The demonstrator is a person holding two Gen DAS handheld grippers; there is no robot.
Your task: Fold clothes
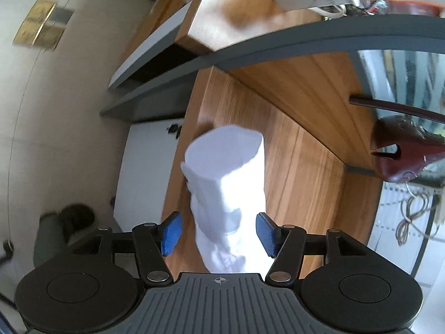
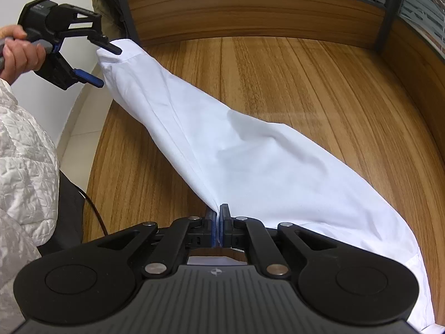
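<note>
Left wrist view: the left gripper (image 1: 218, 232) stands released, its blue pads (image 1: 171, 233) well apart on either side of a long white garment (image 1: 225, 183). The cloth runs away from the camera along the wooden worktop (image 1: 300, 167) and ends in a squared, cuff-like edge at the far end. It passes between the pads, and the blur hides whether either pad touches it. The pads straddling the fabric suggests this gripper is placed either to take the end or has just let it go; the picture fits both.

Right wrist view: the right gripper (image 2: 221, 224) is clenched on a pinch of the white garment (image 2: 250, 161), with a taut ridge of cloth rising from the closed pads. From there the cloth stretches diagonally across the worktop (image 2: 319, 83) toward the far left corner, where the left gripper (image 2: 107, 66), held in the person's hand (image 2: 19, 53), sits with its fingers spread around the narrow end. The rest of the garment drapes over the near right edge of the worktop. Holding one end firmly probably keeps the cloth drawn out straight so that it lies flat for folding. No fold line is visible.
</note>
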